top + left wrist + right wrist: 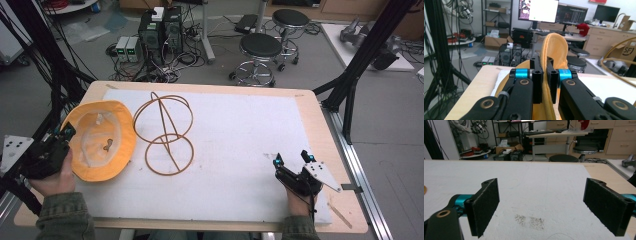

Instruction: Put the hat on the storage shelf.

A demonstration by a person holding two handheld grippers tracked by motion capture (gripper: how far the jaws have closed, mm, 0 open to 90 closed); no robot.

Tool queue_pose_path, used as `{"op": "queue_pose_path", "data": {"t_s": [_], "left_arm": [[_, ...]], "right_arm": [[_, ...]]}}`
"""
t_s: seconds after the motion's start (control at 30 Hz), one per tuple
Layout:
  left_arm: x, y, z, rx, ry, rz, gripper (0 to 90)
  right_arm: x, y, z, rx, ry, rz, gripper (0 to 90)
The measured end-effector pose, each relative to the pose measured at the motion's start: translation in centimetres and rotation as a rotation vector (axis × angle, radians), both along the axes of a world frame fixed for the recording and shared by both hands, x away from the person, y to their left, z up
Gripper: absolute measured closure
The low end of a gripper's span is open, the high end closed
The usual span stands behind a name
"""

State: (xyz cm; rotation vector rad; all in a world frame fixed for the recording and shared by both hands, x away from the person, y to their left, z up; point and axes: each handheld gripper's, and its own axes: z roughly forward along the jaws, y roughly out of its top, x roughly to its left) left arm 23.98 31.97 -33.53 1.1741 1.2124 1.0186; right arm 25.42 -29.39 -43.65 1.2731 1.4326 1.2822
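Nearest me, my right gripper point(293, 161) rests with its jaws spread wide over the white mat point(240, 150), nothing between them. At the table's left edge my left gripper point(64, 134) is pinching the brim of the yellow bucket hat point(102, 140), its opening turned up. Just beside the hat stands the wire hat stand point(165, 132), unobstructed. Beyond the table, stools point(260, 50) and computer towers point(161, 29) crowd the floor.
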Motion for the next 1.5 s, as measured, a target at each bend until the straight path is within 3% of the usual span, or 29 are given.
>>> {"op": "queue_pose_path", "data": {"t_s": [0.3,0.53,0.6,0.87,0.93,1.1,1.5], "left_arm": [[0.7,-1.6,1.9,0.004,-0.105,-0.043,86.8],[1.0,-2.8,4.1,0.014,-0.218,-0.032,86.9],[1.1,-3.0,4.8,0.019,-0.234,-0.035,86.8],[2.3,-3.9,6.8,0.062,-0.262,-0.043,86.9],[2.8,-4.0,7.1,0.063,-0.256,-0.064,86.8],[3.7,-4.8,7.3,0.092,-0.255,-0.080,86.9],[4.1,-6.6,8.4,0.129,-0.292,-0.105,86.9]], "right_arm": [[0.0,0.1,0.0,0.004,0.010,0.003,12.4],[0.0,0.1,0.0,0.004,0.006,0.012,12.4],[0.0,0.1,0.0,0.005,0.009,0.009,12.3],[0.0,0.1,0.0,0.006,0.005,0.011,12.3],[0.1,0.0,0.0,0.008,0.006,0.012,12.4],[0.0,0.1,0.0,0.016,0.006,0.013,12.3],[-0.1,0.0,0.0,0.030,0.002,0.004,12.1]]}}
